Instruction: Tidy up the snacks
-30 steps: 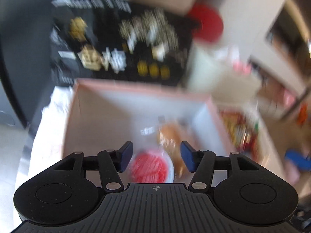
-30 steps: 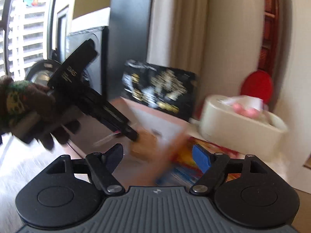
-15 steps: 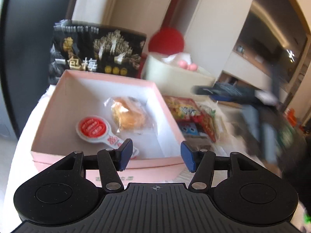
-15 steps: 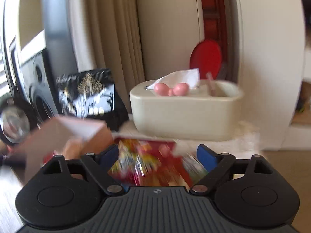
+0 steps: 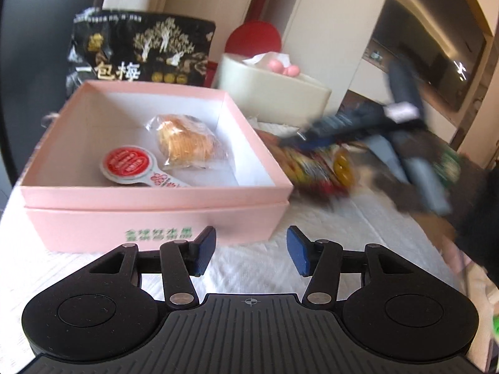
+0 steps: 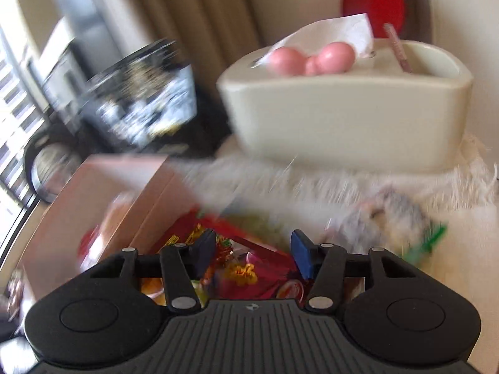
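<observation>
A pink box holds a wrapped pastry and a red-lidded jelly cup. My left gripper hovers over the white cloth just in front of the box; its jaws are closing slightly with nothing between them. To the right of the box lie red snack packets, with my blurred right gripper low over them. In the right wrist view the right gripper is closing with a red packet between its fingers. I cannot see the pads pressing on it. The pink box is at its left.
A cream tissue box stands behind the packets, with a black snack bag behind the pink box. A grey and green wrapper lies right of the red packet. White cloth covers the table.
My left gripper pulled back from over the box to in front of it. The right gripper swung from the box to the red packets, dropped low, and its jaws narrowed.
</observation>
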The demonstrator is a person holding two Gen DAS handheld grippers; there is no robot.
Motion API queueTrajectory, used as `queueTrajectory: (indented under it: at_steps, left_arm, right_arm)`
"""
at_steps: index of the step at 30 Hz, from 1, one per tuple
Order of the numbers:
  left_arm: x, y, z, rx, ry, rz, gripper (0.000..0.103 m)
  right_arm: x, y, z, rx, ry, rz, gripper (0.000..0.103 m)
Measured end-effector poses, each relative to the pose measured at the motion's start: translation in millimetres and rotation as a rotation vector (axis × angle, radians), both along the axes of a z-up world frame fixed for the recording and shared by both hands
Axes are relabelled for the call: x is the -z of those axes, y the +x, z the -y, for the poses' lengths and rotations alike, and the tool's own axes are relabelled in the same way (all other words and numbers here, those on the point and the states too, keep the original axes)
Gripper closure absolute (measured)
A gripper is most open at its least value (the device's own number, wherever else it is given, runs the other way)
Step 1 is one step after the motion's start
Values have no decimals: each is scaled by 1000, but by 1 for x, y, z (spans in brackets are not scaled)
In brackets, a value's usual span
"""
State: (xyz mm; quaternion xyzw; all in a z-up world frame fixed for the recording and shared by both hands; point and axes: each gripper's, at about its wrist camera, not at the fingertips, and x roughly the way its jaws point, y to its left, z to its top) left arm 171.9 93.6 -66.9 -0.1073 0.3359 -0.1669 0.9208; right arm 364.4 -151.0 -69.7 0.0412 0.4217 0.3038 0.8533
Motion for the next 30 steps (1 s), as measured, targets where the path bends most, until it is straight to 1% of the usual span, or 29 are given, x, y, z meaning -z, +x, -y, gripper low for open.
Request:
queueTrajectory:
  at_steps: [2, 4, 6, 9, 12, 13, 15, 16, 17, 18, 20, 22, 23, 24, 26, 28, 30]
  left_arm:
    - [2, 8, 0, 8, -61, -9, 48]
    - [3, 13, 1, 6, -88, 0, 48]
    - [0, 19, 2, 1, -105, 12, 48]
    - [-3, 21, 4, -6, -137, 13, 48]
    - [-7, 11, 5, -6, -120, 13, 48]
    - [-9, 8, 5, -11, -111, 12, 48]
    - [-13, -5, 3, -13, -101, 10, 48]
    - [-14, -13, 1, -8, -97, 4, 48]
    - [-14, -20, 0, -1, -91, -7, 48]
    - [-12, -27, 0, 12, -87, -23, 48]
    - [-8, -38, 3, 44, -78, -59, 48]
    - [-3, -43, 13, 83, -48, -70, 48]
    - [-2, -44, 20, 100, -25, -74, 48]
    - [0, -44, 28, 117, 0, -78, 48]
    - [1, -45, 45, 146, 63, -77, 48]
    - [0, -49, 62, 188, 132, -70, 48]
    - [-5, -57, 76, 196, 208, -34, 48]
  right_arm:
    - [-2, -26, 3, -50, -19, 4, 50]
    - [-2, -52, 5, -96, -51, 6, 50]
    - [1, -79, 7, -128, -59, 4, 50]
    - [1, -108, 10, -156, -18, -31, 50]
    - [-1, -136, 14, -186, 12, -39, 49]
    - [-3, -146, 11, -201, 0, -20, 49]
    - [-10, -167, 8, -218, -58, 72, 47]
    - [-13, -175, 6, -219, -97, 127, 42]
    - [-16, -186, 7, -217, -135, 180, 38]
    - [-19, -196, 9, -209, -174, 231, 37]
    - [-17, -208, 12, -185, -260, 298, 34]
    - [-10, -215, 16, -131, -370, 343, 34]
    - [-8, -218, 19, -98, -399, 358, 34]
    - [-8, -219, 25, -69, -385, 357, 34]
    - [-13, -223, 38, -26, -317, 307, 34]
    - [-16, -229, 50, 1, -255, 279, 34]
    - [-17, -234, 54, 19, -242, 273, 34]
